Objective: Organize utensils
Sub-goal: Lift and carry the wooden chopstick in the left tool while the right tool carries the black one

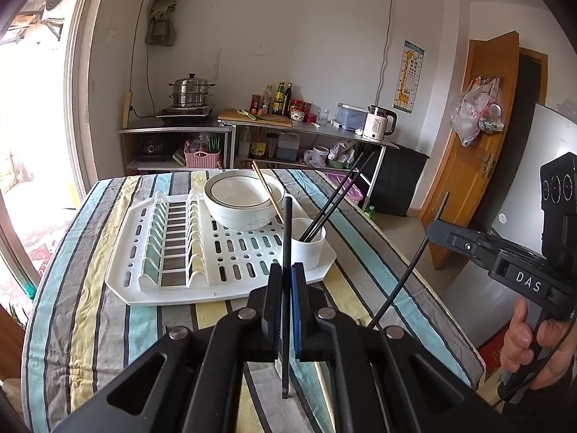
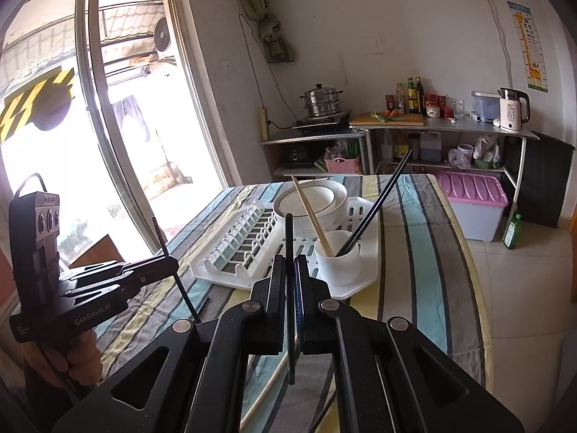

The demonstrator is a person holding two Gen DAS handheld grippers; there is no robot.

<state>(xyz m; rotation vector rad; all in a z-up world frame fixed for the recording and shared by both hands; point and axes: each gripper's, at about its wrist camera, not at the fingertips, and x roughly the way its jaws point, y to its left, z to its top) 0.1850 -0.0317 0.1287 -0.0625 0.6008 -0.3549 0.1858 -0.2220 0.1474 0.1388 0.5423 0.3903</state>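
Both grippers (image 1: 286,270) (image 2: 290,263) raised (jaws clamped)

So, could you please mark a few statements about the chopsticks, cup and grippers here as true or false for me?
1. Each gripper holds a black chopstick. True: the left gripper is shut on one black chopstick, and the right gripper on another black chopstick.
2. The small white cup stands empty. False: dark chopsticks lean in it.
3. The cup stands on the white plastic drying rack. True.
4. A light wooden chopstick lies flat on the striped tablecloth. False: it stands slanted in the cup.
5. The white bowls sit on the bare tablecloth. False: they rest on the rack.
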